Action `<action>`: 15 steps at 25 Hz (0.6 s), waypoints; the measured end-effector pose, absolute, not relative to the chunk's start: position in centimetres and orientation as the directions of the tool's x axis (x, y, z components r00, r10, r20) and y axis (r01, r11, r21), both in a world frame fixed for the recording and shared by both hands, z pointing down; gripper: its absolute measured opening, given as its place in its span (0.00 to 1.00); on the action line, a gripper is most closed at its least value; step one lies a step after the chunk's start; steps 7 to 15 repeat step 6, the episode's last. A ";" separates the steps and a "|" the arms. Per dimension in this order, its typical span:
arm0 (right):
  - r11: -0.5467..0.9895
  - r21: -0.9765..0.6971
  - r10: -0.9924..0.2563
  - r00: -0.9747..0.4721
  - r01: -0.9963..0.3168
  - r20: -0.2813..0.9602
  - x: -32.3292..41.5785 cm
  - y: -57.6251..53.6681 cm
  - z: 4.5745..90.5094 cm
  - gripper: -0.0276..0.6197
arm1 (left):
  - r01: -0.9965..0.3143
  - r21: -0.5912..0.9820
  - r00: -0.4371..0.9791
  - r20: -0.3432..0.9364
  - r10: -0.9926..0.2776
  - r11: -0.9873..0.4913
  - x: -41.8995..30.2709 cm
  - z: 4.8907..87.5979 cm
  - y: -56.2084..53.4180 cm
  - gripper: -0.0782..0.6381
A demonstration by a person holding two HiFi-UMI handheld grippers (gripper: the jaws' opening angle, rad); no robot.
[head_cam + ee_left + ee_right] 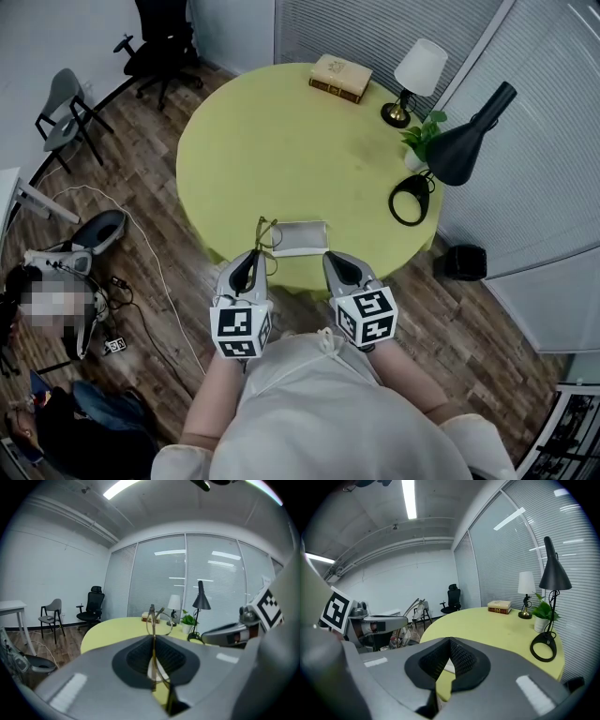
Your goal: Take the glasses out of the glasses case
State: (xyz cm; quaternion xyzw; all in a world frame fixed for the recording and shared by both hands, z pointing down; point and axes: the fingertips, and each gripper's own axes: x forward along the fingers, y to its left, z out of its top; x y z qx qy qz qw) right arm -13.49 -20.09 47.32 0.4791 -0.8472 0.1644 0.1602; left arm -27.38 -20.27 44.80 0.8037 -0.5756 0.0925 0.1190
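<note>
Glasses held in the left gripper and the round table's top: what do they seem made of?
Glasses: thin, gold-toned rims and arms, probably metal wire. Table: matte yellow-green surface, likely a cloth cover, though I can't be sure.

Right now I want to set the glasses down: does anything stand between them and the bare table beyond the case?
Nothing visible does. The left hand-held gripper holds the glasses beside the case, and the table past them lies bare.

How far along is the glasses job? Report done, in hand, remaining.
Done: the glasses are out of the case, which lies open on the table. In hand: the left claw is shut on their frame. The right claw is shut, empty. Left: probably just setting them down.
</note>
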 end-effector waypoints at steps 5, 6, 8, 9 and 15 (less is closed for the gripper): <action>0.490 -0.127 -0.753 -0.492 -0.862 0.436 -13.9 -20.5 47.5 0.04 | -0.947 0.093 0.321 0.294 -0.900 -0.307 -27.6 45.0 -20.8 0.13; 0.491 -0.127 -0.752 -0.493 -0.862 0.437 -13.9 -20.6 47.5 0.04 | -0.947 0.094 0.321 0.295 -0.900 -0.307 -27.7 45.0 -20.9 0.13; 0.491 -0.127 -0.752 -0.493 -0.862 0.437 -13.9 -20.6 47.5 0.04 | -0.947 0.094 0.321 0.295 -0.900 -0.307 -27.7 45.0 -20.9 0.13; 0.491 -0.127 -0.752 -0.493 -0.862 0.437 -13.9 -20.6 47.5 0.04 | -0.947 0.094 0.321 0.295 -0.900 -0.307 -27.7 45.0 -20.9 0.13; 0.491 -0.127 -0.752 -0.493 -0.862 0.437 -13.9 -20.6 47.5 0.04 | -0.947 0.094 0.321 0.295 -0.900 -0.307 -27.7 45.0 -20.9 0.13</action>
